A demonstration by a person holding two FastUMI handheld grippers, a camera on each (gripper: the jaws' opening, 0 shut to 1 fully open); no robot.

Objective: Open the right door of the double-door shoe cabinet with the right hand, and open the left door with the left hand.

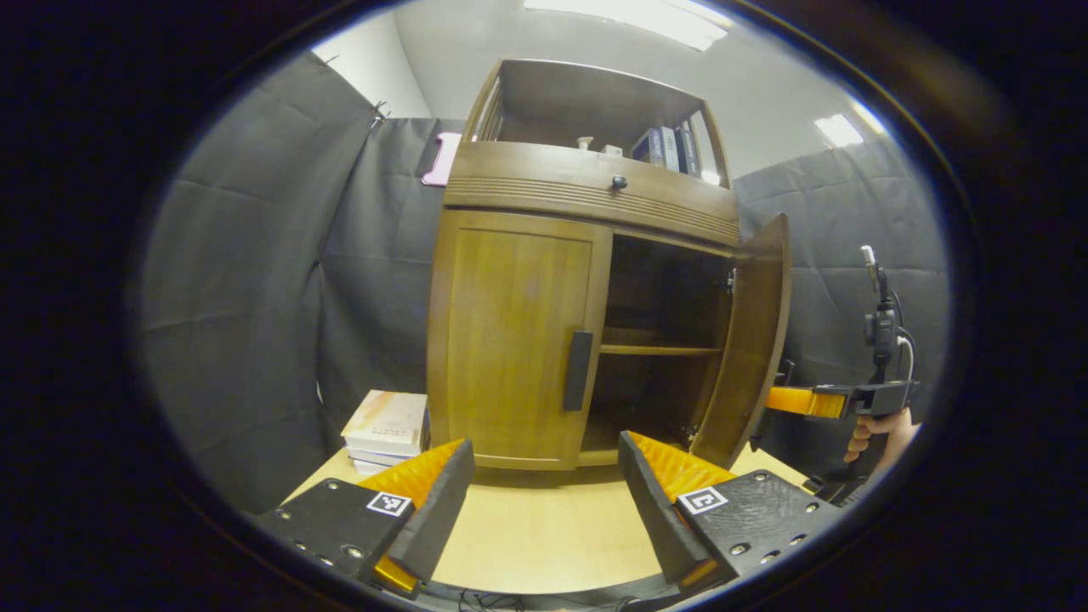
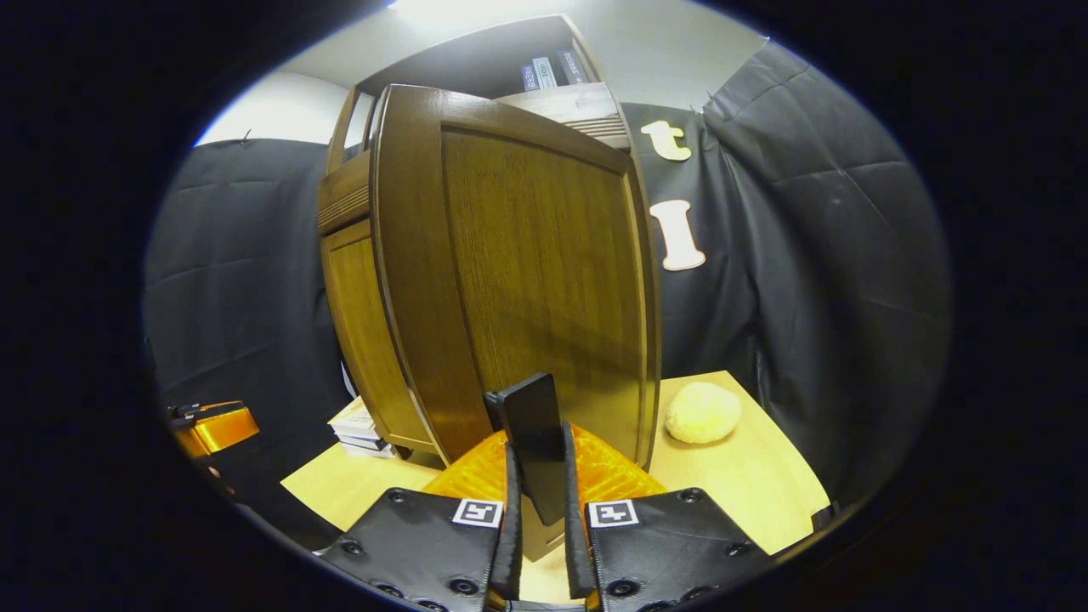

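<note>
The brown wooden double-door shoe cabinet (image 1: 586, 195) stands on the pale wooden bench (image 1: 544, 527), its right door (image 2: 544, 280) swung open and its left door (image 1: 510, 340) closed. The right hand-held gripper (image 2: 539, 501) clamps the right door's dark handle (image 2: 535, 433); the left hand-held gripper (image 1: 544, 501) gapes wide before the cabinet. Stacked books (image 1: 387, 429) and a fluffy yellow ball (image 2: 702, 413) flank it, before black cloth walls (image 1: 255, 297).

The left gripper view looks from a little distance, low above the surface (image 1: 544, 527), straight at the front of the shoe cabinet (image 1: 586, 195), and it takes in the whole cabinet. The right gripper view sits very close to the right door (image 2: 544, 255), facing its outer side. Both views share this door, the cabinet and the books (image 1: 387, 425) at the surface's left edge.
</note>
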